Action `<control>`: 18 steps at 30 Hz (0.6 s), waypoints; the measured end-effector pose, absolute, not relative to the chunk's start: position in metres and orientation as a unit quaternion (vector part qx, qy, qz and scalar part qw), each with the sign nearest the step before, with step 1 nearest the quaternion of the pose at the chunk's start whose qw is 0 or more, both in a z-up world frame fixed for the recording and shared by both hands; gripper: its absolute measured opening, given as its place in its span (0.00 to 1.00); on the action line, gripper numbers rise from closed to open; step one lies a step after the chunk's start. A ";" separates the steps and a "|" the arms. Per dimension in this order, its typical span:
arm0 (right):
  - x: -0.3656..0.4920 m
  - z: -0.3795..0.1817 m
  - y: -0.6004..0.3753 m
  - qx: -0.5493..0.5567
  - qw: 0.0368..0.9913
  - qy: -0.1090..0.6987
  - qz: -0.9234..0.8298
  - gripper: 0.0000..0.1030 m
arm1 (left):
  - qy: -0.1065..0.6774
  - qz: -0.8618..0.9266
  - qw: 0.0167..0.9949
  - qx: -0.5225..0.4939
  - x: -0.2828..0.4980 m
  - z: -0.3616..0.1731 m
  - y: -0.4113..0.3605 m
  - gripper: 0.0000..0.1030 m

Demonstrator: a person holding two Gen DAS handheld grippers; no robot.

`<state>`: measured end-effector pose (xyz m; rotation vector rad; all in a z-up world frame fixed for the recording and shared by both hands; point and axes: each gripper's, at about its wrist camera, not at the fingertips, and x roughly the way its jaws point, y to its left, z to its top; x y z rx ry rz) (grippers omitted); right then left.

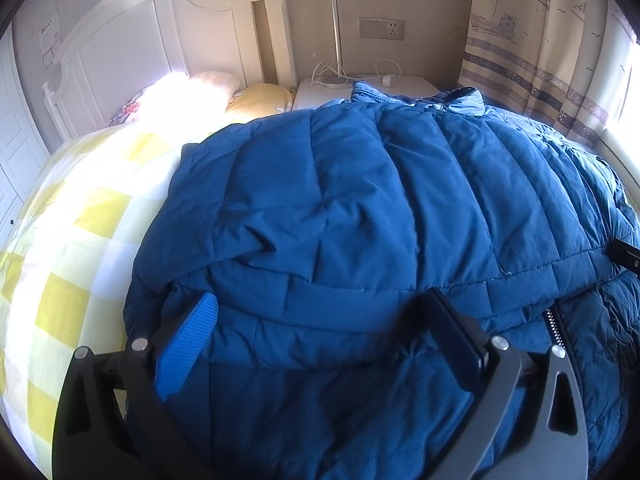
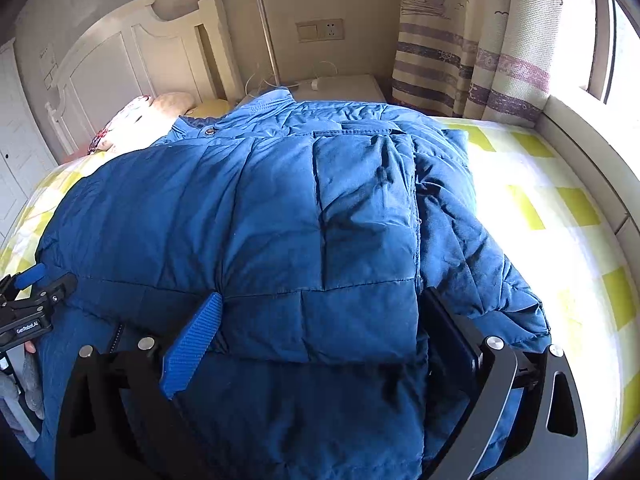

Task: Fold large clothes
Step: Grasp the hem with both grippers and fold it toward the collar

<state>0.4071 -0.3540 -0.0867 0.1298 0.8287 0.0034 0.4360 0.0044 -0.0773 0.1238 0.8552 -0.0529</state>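
Observation:
A large blue quilted jacket (image 1: 360,200) lies across the bed, with its collar (image 1: 420,96) toward the nightstand. A folded-over layer ends in a thick edge just in front of both grippers. My left gripper (image 1: 320,296) is open wide over the jacket's near left part, and that folded edge lies between its fingers. A zipper (image 1: 554,326) shows at its right. My right gripper (image 2: 323,296) is open wide over the jacket (image 2: 280,220) near its right side, the folded hem between its fingers. The left gripper's tip (image 2: 36,300) shows at the far left of the right wrist view.
The bed has a yellow and white checked sheet (image 1: 80,240), bare to the jacket's left and right (image 2: 540,208). Pillows (image 1: 260,96) lie by the white headboard (image 1: 140,40). A white nightstand (image 2: 344,88) with a lamp pole stands behind. A curtain (image 1: 540,60) and window ledge (image 2: 580,140) are on the right.

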 end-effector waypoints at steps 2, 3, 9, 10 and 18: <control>0.393 -0.078 -0.350 0.071 0.921 0.384 0.001 0.91 | 0.415 -0.027 0.908 0.054 0.434 -0.075 0.005 0.98; 0.385 -0.073 -0.346 0.078 0.923 0.378 0.013 0.91 | 0.419 -0.028 0.907 0.041 0.429 -0.072 0.005 0.97; 0.367 -0.081 -0.292 -0.046 0.913 0.404 0.032 0.95 | 0.401 -0.073 0.911 0.063 0.390 -0.060 -0.035 0.98; 0.371 -0.092 -0.284 -0.075 0.902 0.425 0.024 0.95 | 0.407 -0.068 0.907 0.085 0.391 -0.069 -0.045 0.98; 0.356 -0.074 -0.377 0.083 0.920 0.368 -0.103 0.93 | 0.458 -0.082 0.885 0.031 0.403 -0.082 -0.021 0.98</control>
